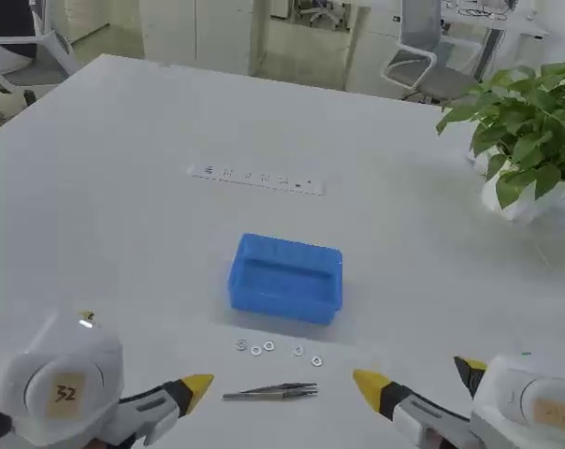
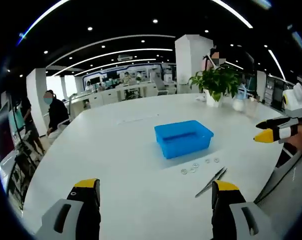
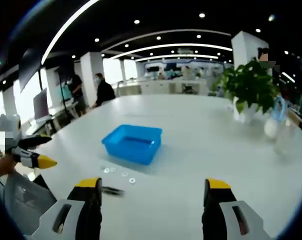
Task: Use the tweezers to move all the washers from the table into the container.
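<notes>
Several small metal washers point(image 1: 268, 348) lie in a loose row on the white table just in front of the blue plastic container point(image 1: 286, 277). The metal tweezers point(image 1: 271, 392) lie flat a little nearer than the washers. My left gripper point(image 1: 196, 386) sits at the bottom left, open and holding nothing, its yellow tips left of the tweezers. My right gripper point(image 1: 421, 376) is at the bottom right, also open and bare. In the left gripper view the container point(image 2: 183, 137), washers point(image 2: 193, 166) and tweezers point(image 2: 210, 182) lie ahead. The right gripper view shows the container point(image 3: 132, 143), washers point(image 3: 116, 171) and tweezers point(image 3: 112, 190).
A potted green plant point(image 1: 530, 131) in a white pot stands at the table's far right. A strip of printed label point(image 1: 256, 178) lies beyond the container. Office chairs point(image 1: 432, 47) stand past the far edge. People stand in the background point(image 2: 54, 114).
</notes>
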Tool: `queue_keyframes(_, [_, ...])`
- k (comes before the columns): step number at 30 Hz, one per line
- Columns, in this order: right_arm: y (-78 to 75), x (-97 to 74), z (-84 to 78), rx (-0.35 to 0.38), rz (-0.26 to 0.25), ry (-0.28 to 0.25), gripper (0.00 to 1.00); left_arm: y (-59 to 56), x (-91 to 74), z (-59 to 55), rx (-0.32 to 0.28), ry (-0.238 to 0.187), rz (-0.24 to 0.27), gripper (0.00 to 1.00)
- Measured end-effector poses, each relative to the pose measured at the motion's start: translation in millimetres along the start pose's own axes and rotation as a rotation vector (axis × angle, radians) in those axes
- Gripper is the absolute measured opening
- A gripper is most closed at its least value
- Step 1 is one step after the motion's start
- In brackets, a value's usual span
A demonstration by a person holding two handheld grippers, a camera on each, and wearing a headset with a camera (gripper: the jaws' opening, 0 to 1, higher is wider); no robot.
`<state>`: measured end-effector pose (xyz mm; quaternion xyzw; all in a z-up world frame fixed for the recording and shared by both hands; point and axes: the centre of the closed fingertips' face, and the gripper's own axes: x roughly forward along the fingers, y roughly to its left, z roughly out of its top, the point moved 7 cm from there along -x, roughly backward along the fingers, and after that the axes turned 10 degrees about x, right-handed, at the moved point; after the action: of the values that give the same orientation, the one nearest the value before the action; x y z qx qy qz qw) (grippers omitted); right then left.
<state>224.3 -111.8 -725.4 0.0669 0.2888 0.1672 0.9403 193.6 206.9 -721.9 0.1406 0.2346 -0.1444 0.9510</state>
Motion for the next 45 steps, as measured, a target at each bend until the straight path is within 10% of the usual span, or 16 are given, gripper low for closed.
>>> queue_keyframes(45, [4.6,4.6,8.6,-0.005,0.009,-0.008,0.82,-8.4,6.8,7.5,-0.013,0.023,-0.097,0.85])
